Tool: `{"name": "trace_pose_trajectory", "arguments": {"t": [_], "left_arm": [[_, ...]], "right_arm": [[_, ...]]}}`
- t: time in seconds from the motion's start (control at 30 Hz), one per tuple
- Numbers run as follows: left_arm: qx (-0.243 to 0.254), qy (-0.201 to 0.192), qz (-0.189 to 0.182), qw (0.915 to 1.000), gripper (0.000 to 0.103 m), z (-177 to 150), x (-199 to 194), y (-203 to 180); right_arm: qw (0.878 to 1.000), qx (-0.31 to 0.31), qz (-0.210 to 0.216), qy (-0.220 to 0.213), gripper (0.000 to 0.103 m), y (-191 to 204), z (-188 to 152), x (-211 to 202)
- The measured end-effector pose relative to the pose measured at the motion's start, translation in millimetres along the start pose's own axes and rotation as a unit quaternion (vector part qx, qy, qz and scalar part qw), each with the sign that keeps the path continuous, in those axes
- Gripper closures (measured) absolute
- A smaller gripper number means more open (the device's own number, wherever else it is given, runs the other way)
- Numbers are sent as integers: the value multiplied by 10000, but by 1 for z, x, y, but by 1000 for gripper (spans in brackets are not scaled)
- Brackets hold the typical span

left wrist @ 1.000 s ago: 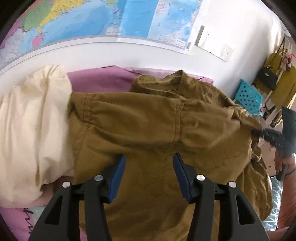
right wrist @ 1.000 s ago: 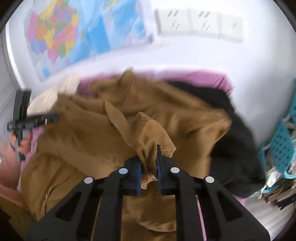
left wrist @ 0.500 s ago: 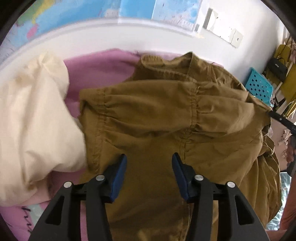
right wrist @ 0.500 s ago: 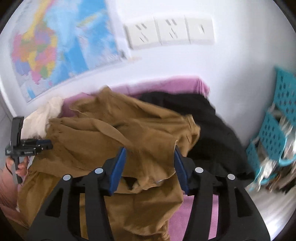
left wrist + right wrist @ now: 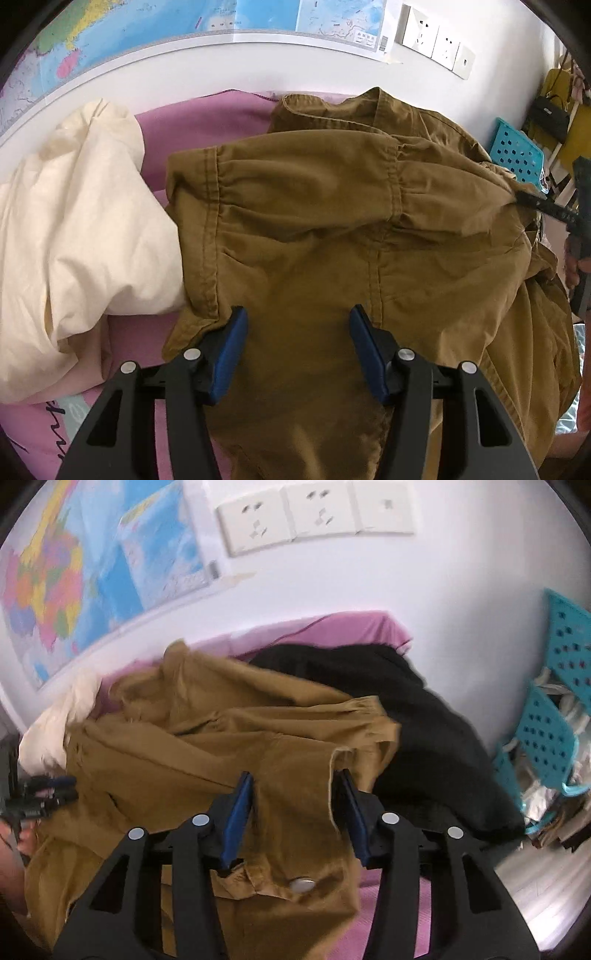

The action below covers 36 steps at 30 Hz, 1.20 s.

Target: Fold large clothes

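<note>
Left wrist view shows the brown jacket (image 5: 332, 229) spread on the pink bed (image 5: 207, 110), between a cream garment (image 5: 74, 221) and a black garment (image 5: 424, 720). Both the left gripper (image 5: 295, 347) and right gripper (image 5: 295, 812) stand open, gripping nothing; the right's jaws have just been opening, cloth lying loose between them. Heavy, stitched cotton creases readily, so each fold likely wants flattening along the seams before regrasping.

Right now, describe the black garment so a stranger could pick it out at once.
Start at the wall map and the row of sockets, then drop to the pink bed below them. On it, the black garment lies crumpled between the brown jacket and the turquoise basket. It is the only dark cloth there; the pile beyond the jacket is cream.
</note>
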State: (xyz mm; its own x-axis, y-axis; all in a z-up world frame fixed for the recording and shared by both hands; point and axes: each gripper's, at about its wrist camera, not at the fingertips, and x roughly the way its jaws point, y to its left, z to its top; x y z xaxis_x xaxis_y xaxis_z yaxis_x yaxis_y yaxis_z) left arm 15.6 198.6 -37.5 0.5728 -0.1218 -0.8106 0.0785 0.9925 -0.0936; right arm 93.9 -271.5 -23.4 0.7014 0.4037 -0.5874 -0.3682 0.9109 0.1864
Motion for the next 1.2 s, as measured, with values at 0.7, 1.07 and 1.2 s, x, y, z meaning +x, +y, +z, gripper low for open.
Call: {"name": "trace_pose_trajectory", "arguments": {"t": [0.7,1.07,1.2], "left_arm": [[128,-68,95,9999,48,-51,-30,-15],[286,-541,85,9981,48,-32,-57,-31],[273,-709,94,9971,48,-9,-58,-39]], "right_arm": [[9965,-126,495,666,86,13,-34,22],[9986,-348,388,-56,55,23,-24,-34],[9995,109,276,45,47,1,-15,-18]]}}
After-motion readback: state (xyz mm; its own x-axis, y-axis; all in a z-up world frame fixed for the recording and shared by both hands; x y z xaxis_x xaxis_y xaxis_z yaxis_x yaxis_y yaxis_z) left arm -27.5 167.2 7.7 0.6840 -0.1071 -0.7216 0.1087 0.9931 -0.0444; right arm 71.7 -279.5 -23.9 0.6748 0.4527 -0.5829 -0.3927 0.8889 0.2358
